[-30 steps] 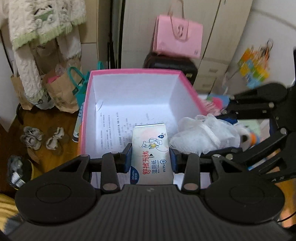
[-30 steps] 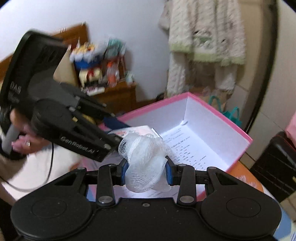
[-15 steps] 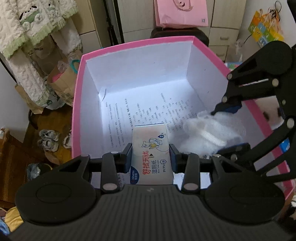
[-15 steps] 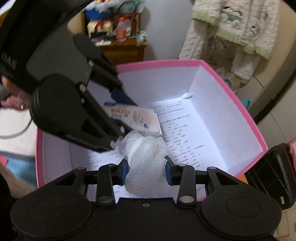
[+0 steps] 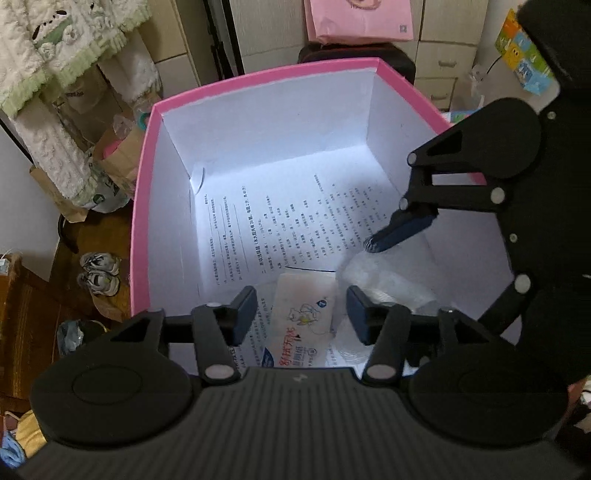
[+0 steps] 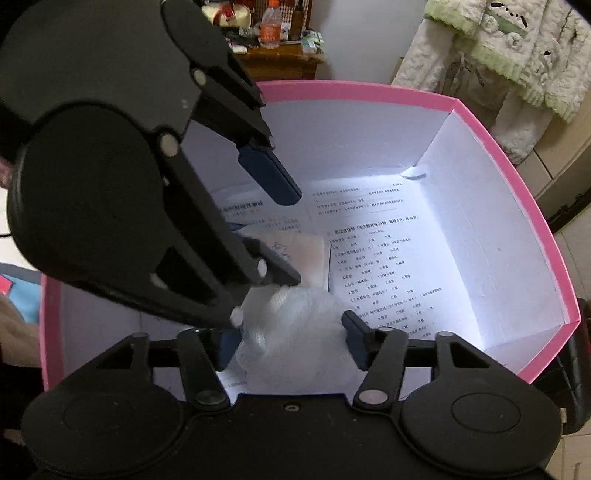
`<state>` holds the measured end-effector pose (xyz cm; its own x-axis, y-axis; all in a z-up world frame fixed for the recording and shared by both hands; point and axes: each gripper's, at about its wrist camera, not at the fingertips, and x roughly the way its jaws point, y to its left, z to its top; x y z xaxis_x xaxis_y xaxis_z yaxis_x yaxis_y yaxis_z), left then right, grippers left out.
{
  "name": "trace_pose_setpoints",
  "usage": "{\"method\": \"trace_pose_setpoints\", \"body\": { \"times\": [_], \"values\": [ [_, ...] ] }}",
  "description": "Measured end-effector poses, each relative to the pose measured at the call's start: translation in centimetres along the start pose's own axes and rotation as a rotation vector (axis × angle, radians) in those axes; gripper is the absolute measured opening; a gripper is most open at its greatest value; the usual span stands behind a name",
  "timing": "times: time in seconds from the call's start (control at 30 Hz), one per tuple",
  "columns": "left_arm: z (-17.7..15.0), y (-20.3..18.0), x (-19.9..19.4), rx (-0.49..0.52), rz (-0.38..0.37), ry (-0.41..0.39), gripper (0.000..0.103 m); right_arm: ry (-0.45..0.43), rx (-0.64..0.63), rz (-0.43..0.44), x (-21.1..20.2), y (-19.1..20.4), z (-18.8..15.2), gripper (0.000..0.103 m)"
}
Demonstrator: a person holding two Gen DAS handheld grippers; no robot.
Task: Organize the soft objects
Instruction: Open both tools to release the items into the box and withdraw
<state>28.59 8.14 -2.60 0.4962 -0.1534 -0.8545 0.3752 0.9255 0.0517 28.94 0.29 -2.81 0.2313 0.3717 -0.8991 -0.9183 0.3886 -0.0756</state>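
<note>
**Both grippers let go inside the pink box**

The left gripper (image 5: 301, 314) has just been opening: its blue pads (image 5: 244, 314) stand clear of the tissue pack (image 5: 303, 317), which lies between them without contact, flat on the printed sheet (image 5: 280, 229) that lines the box floor. The right gripper (image 6: 290, 341) has likewise just been spreading — its pads (image 6: 354, 339) sit apart on either side of the white mesh bath puff (image 6: 295, 332), and a gap shows at the right pad; on the left side I cannot tell whether the puff brushes the pad. The puff rests on the box floor just beside the tissue pack, at the near end of the box.

In the right wrist view the left gripper reaches in from the upper left, its fingertips straddling the pack; in the left wrist view the right gripper comes in from the right, over the blurred puff.

Around them rises the pink box (image 5: 142, 206) with white inner walls. Beyond it — a pink paper bag (image 5: 360, 18), a fleecy cream garment (image 6: 517, 40) hanging and a pair of small shoes (image 5: 99, 273) on the floor.
</note>
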Motion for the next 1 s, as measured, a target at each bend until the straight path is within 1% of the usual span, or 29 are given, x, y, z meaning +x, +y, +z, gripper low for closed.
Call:
{"method": "trace_pose_setpoints", "body": {
  "times": [0.03, 0.2, 0.27, 0.37, 0.5, 0.57, 0.73, 0.83, 1.0],
  "values": [
    [-0.1, 0.0, -0.4, -0.004, -0.002, -0.012, 0.054, -0.015, 0.011, 0.011, -0.3, -0.1, -0.1, 0.071],
    [-0.6, 0.5, -2.8, -0.042, 0.013, -0.087, 0.056, -0.049, 0.062, 0.041, -1.2, 0.0, -0.2, 0.071],
    [-0.9, 0.7, -3.7, -0.055, 0.016, -0.106, 0.057, -0.067, 0.082, 0.04, -1.8, 0.1, -0.5, 0.071],
    [-1.4, 0.8, -4.9, -0.067, 0.013, -0.119, 0.058, -0.102, 0.113, 0.046, -3.5, 0.5, -1.0, 0.071],
    [-2.2, 0.8, -6.6, -0.094, -0.009, -0.129, 0.059, -0.173, 0.178, 0.05, -6.1, 0.9, -2.0, 0.071],
    [-2.7, 0.7, -7.3, -0.106, -0.019, -0.131, 0.06, -0.211, 0.208, 0.041, -7.4, 1.4, -2.5, 0.071],
    [-3.8, -0.3, -9.7, -0.1, -0.041, -0.155, 0.063, -0.289, 0.273, -0.007, -10.6, 2.9, -3.9, 0.071],
    [-4.4, -1.1, -11.0, -0.083, -0.047, -0.169, 0.065, -0.309, 0.308, -0.024, -11.7, 3.3, -4.6, 0.071],
    [-5.7, -2.4, -13.2, -0.056, -0.051, -0.196, 0.067, -0.343, 0.324, -0.064, -13.5, 4.9, -5.4, 0.071]
  ]
}}
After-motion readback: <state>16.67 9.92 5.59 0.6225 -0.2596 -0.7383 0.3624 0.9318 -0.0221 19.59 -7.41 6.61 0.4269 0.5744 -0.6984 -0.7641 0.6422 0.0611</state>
